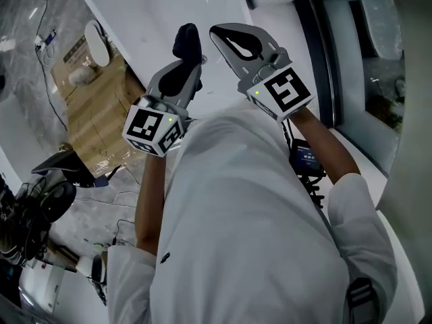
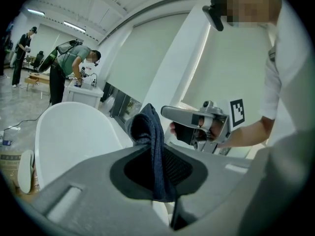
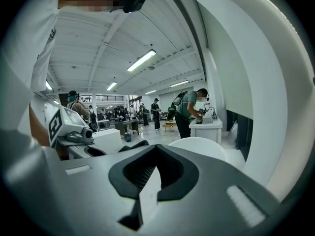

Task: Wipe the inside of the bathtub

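The white bathtub [image 1: 162, 19] lies ahead of me at the top of the head view; its rounded end also shows in the left gripper view [image 2: 74, 136] and the right gripper view [image 3: 206, 146]. My left gripper [image 1: 191, 65] is raised above the tub and shut on a dark blue cloth [image 1: 187, 40]. In the left gripper view the cloth [image 2: 153, 146] sticks up from between the jaws of that gripper [image 2: 150, 150]. My right gripper [image 1: 237, 42] is held beside it, shut with nothing between its jaws [image 3: 155, 149], and does not touch the tub.
Flattened cardboard [image 1: 94, 106] and a white slipper-like object [image 1: 99, 42] lie on the marble floor left of the tub, with cables and dark equipment [image 1: 40, 194]. A dark window frame [image 1: 324, 46] runs along the right. A person [image 2: 69, 68] bends over a white counter [image 2: 83, 93] beyond.
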Available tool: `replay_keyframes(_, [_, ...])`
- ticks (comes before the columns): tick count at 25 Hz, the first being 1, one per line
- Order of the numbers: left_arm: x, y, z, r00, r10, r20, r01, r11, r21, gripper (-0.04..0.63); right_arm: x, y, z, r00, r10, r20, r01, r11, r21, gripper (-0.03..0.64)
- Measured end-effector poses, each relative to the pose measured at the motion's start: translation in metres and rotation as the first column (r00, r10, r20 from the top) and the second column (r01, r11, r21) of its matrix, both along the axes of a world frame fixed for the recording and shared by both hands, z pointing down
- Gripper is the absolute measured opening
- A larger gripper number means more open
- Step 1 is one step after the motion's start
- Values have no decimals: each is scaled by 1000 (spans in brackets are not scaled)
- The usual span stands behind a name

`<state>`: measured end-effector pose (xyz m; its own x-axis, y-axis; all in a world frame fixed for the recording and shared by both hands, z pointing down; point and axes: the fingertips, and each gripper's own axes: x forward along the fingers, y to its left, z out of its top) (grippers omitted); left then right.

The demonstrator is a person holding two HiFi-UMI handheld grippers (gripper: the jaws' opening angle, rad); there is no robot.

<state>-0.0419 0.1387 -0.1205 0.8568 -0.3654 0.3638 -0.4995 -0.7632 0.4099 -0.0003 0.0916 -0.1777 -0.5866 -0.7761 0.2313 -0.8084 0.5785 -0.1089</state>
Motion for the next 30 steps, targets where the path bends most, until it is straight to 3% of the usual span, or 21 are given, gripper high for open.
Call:
replay_keyframes(12, [-32, 7, -34, 987, -160, -28, 161, 986, 41, 49, -40, 26, -33, 985, -170, -14, 170, 983, 72, -6])
replay_keyframes(22, [-39, 19, -26, 979, -202, 25, 202, 979, 7, 49, -49, 37, -24, 988, -153, 30, 153, 988, 18, -8])
replay_keyframes(30, [-31, 32, -27, 979, -206, 9, 206, 978, -19, 49, -42, 41, -17, 992, -124, 19, 125, 992, -30, -8])
